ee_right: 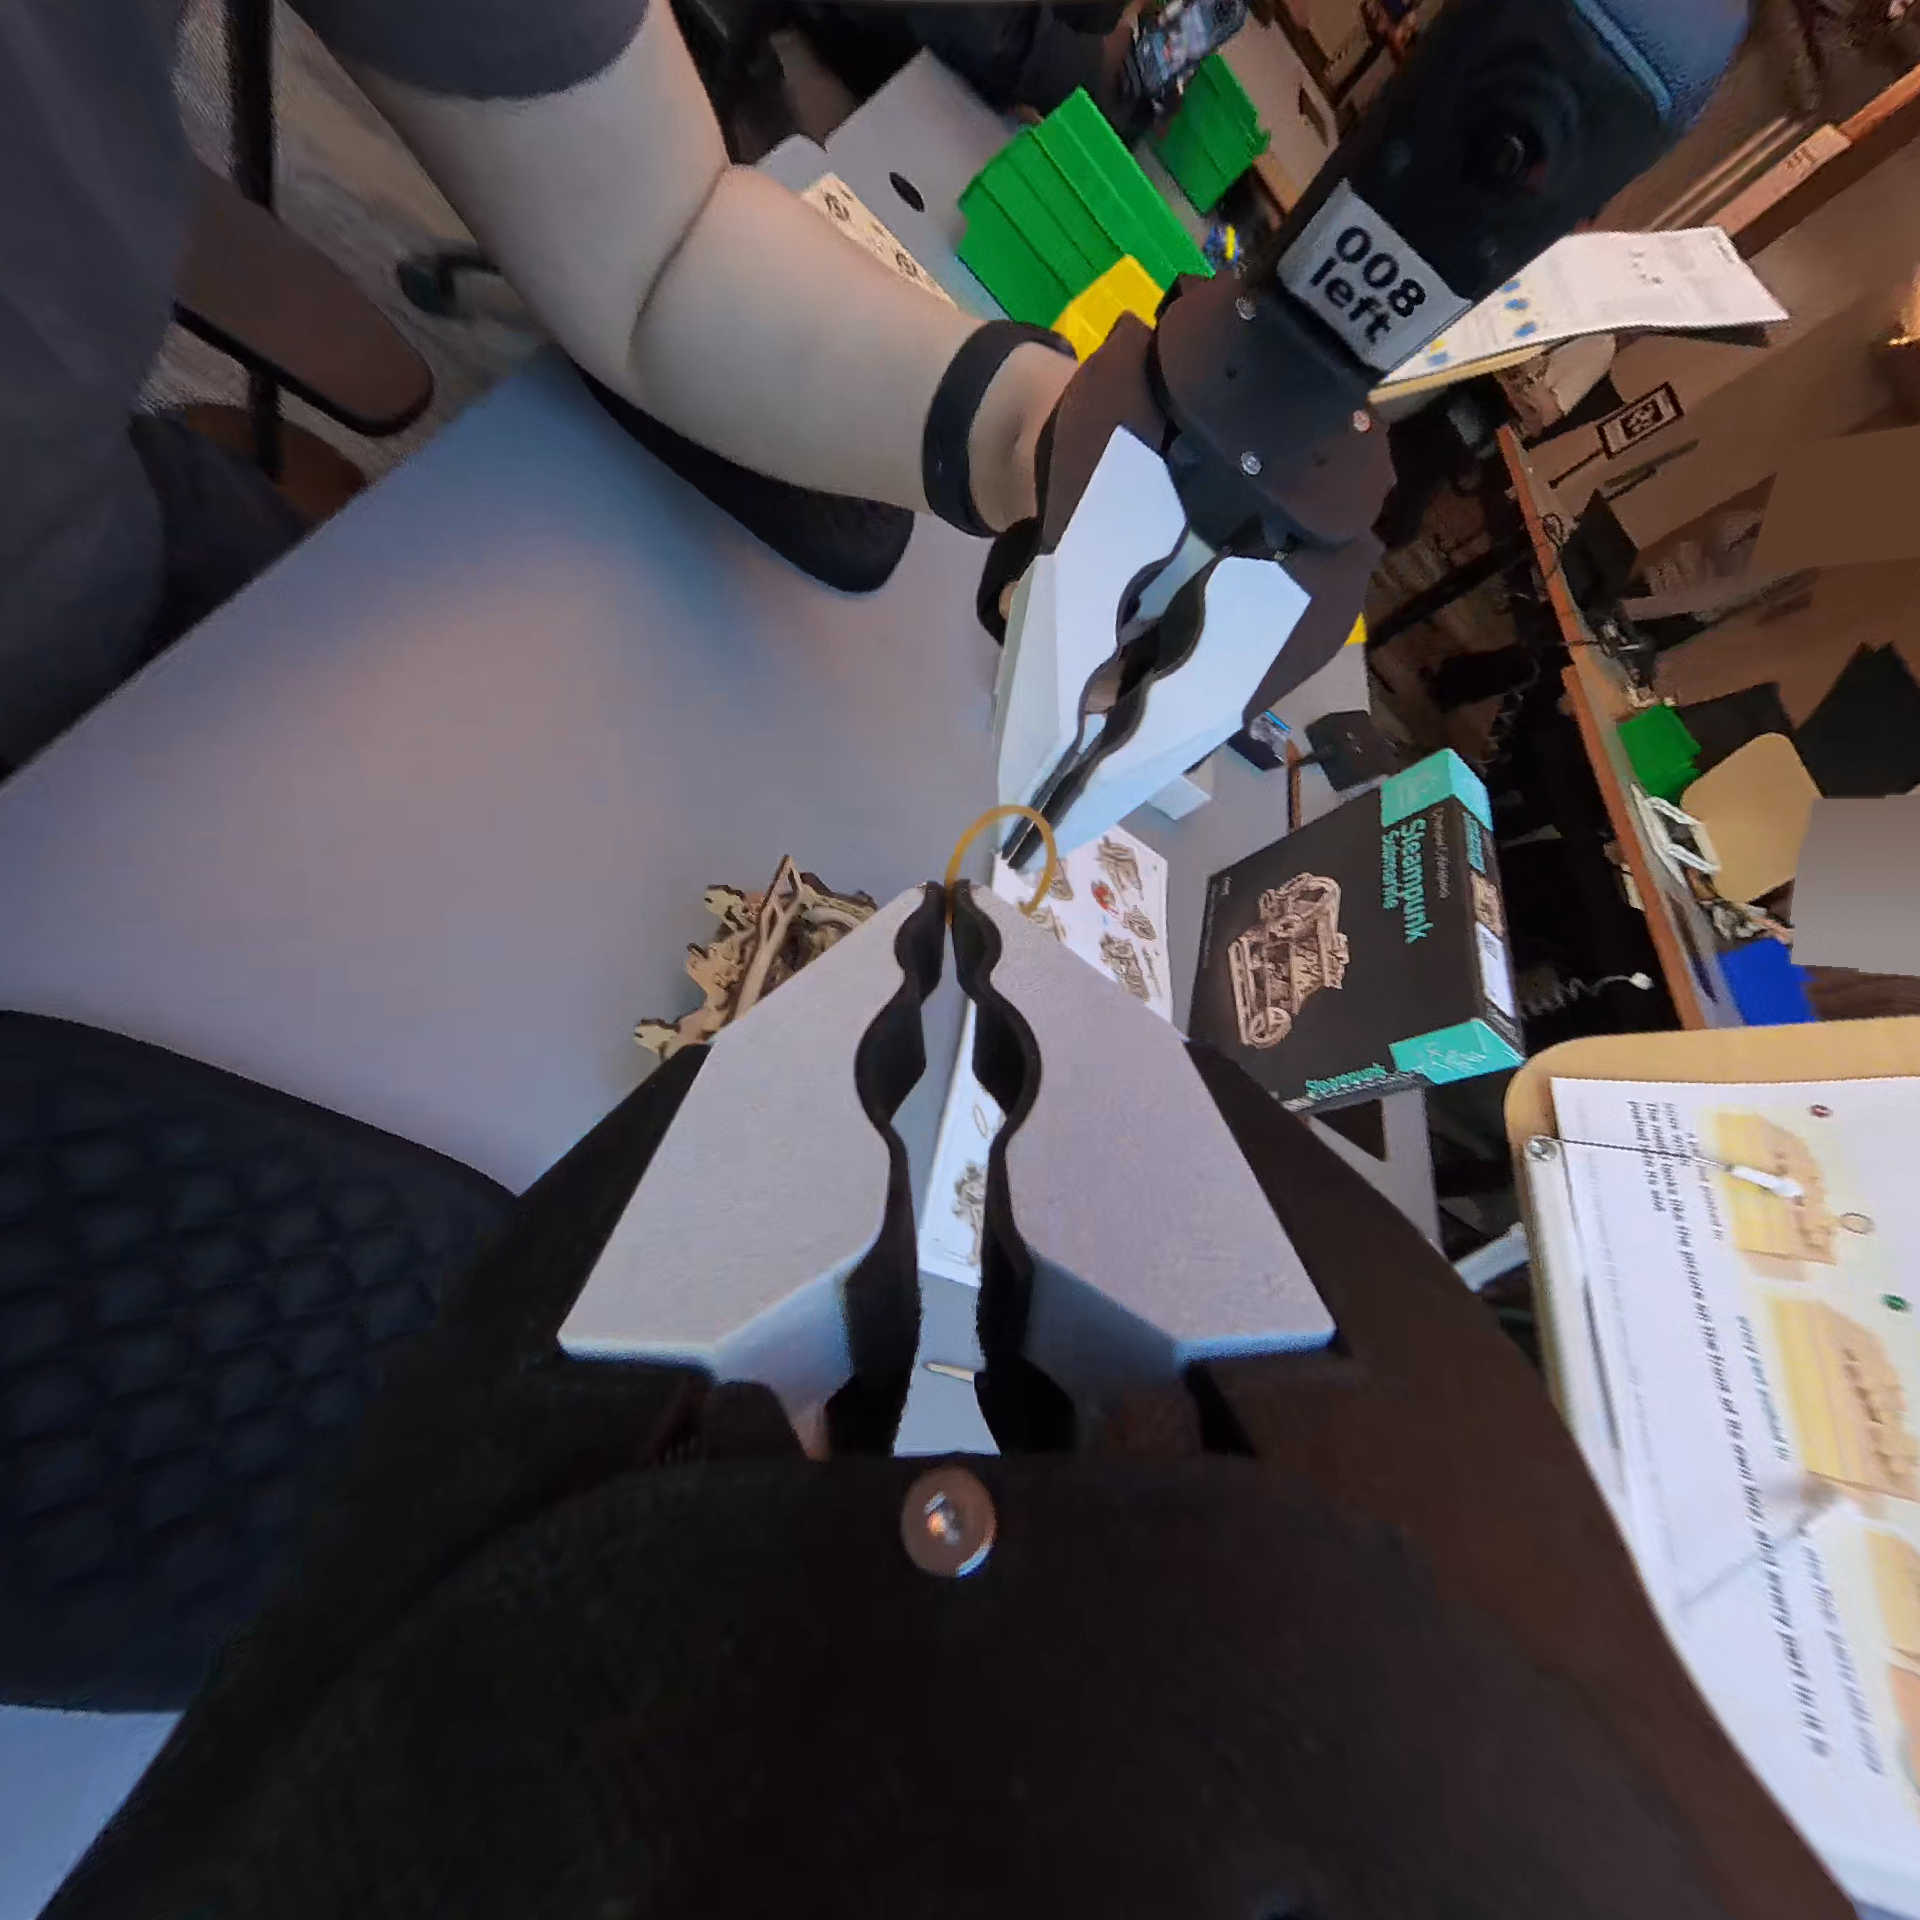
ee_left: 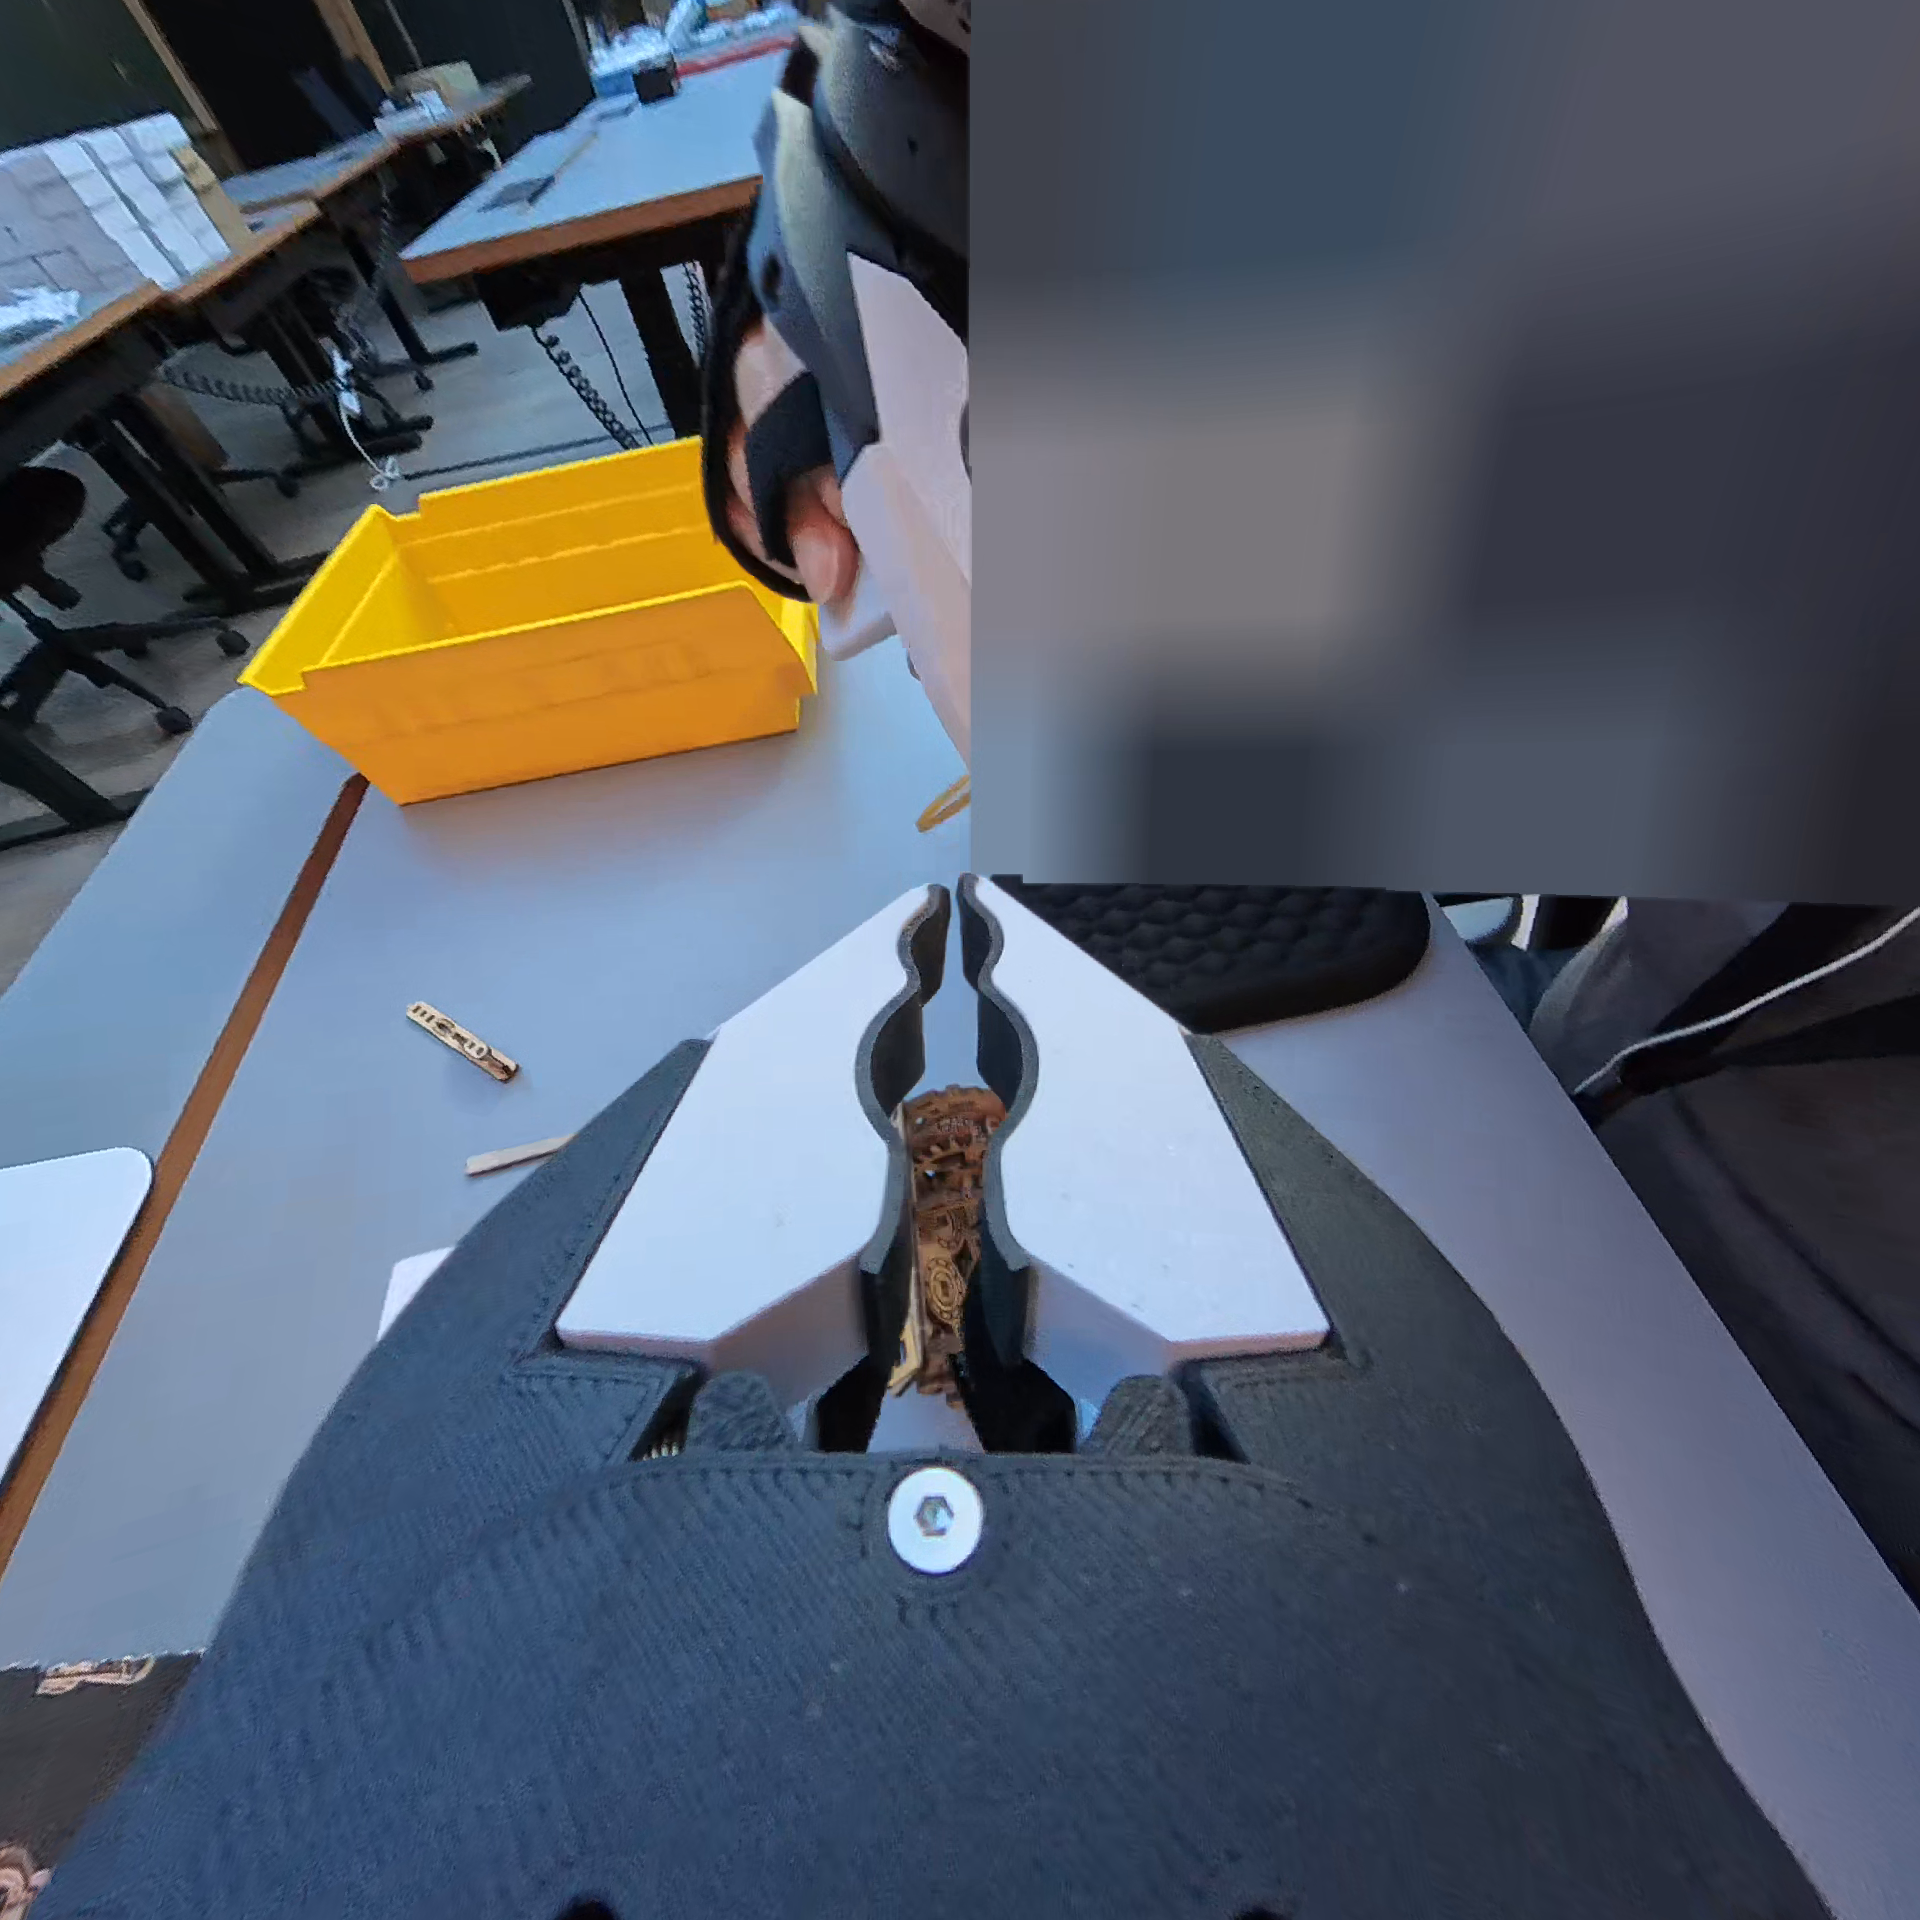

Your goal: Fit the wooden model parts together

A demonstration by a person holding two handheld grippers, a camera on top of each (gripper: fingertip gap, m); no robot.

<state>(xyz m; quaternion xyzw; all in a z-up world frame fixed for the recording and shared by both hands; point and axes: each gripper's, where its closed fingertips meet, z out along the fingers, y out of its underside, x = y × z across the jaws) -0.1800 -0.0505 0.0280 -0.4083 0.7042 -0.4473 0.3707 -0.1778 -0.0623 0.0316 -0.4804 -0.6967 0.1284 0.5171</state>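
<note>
Left gripper [ee_left: 954, 904]: clenched, nothing clearly gripped; the wooden model [ee_left: 943, 1226] is seen through its fingers.
Right gripper [ee_right: 948, 896]: a rubber band [ee_right: 1003, 844] is pinched at the tips.
Model: partly assembled, mid-worktop [ee_right: 416, 727].
Left: band unfitted; loose strip [ee_left: 462, 1040] near the worktop's edge.

So in the left wrist view the bin [ee_left: 540, 634] sits on the table [ee_left: 582, 904] at upper left, with a small wooden strip [ee_left: 462, 1040] lower down, mid-left. In the right wrist view, the wooden model [ee_right: 753, 951] lies left of centre, the instruction sheet [ee_right: 1107, 914] just right of it, and the box [ee_right: 1361, 935] further right, near the table's edge.
</note>
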